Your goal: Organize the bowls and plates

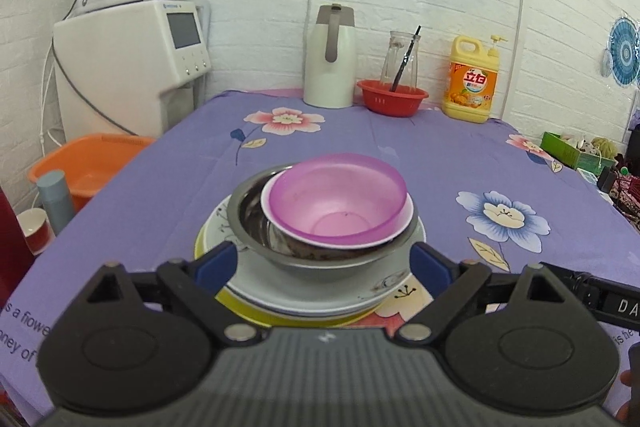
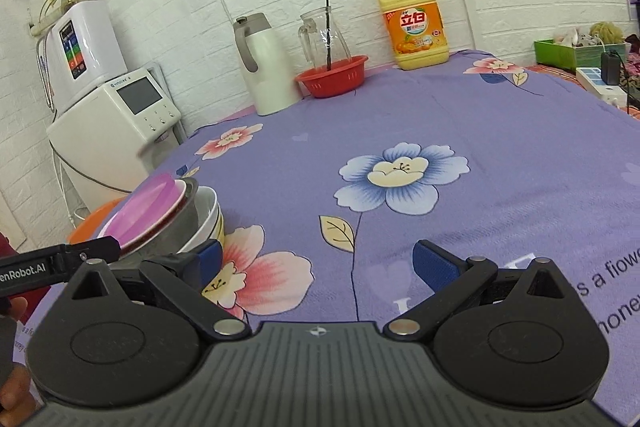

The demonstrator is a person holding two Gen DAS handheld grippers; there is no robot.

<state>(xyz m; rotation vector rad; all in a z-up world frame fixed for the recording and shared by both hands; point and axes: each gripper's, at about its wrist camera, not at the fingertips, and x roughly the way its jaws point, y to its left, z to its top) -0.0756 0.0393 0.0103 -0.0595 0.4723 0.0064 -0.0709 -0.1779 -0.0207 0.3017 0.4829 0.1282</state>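
A stack stands on the purple flowered tablecloth (image 1: 360,131): a yellow plate (image 1: 244,311) at the bottom, a white plate (image 1: 304,291) on it, then a steel bowl (image 1: 320,259), a white bowl (image 1: 404,223) and a pink bowl (image 1: 336,199) on top. My left gripper (image 1: 323,263) is open, its blue pads either side of the stack's near edge. My right gripper (image 2: 318,259) is open and empty over bare cloth, right of the stack (image 2: 176,219). The left gripper's finger (image 2: 60,263) shows at its left.
At the table's back stand a white kettle (image 1: 330,67), a red basket (image 1: 392,97) with a glass jug (image 1: 400,61), and a yellow detergent bottle (image 1: 472,79). White appliances (image 1: 132,59) and an orange basin (image 1: 88,167) are left of the table. A green box (image 1: 576,151) is right.
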